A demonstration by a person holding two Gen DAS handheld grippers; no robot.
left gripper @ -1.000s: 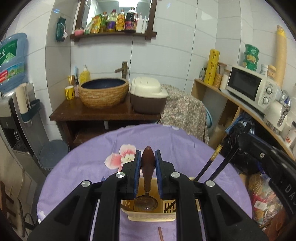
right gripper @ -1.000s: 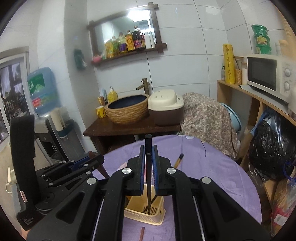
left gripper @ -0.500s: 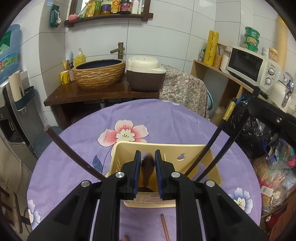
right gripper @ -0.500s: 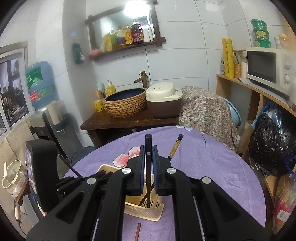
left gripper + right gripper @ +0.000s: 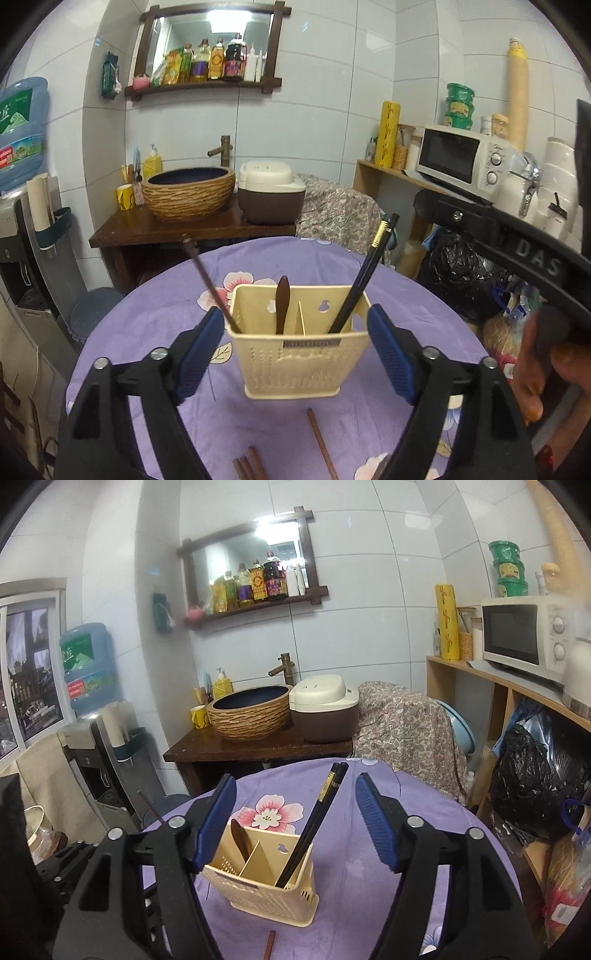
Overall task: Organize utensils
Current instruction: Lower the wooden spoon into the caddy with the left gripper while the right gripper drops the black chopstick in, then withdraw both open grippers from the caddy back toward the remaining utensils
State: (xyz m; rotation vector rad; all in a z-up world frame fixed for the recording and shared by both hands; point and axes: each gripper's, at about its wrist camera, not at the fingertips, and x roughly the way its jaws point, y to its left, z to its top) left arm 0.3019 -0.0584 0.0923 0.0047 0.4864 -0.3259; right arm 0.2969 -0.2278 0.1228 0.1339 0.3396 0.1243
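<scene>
Jaws wide apart, both grippers empty.

Cream holder (image 5: 299, 358) with upright spoon (image 5: 282, 306), black chopsticks (image 5: 364, 273)

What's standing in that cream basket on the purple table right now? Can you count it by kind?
Black chopsticks: 2
Brown chopstick: 1
Brown utensil handle: 1
Total: 4

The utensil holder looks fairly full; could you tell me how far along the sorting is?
Done: the utensil holder contains a wooden spoon, black chopsticks and a brown chopstick. In hand: nothing, both jaws open. Left: brown chopsticks on the table.
</scene>
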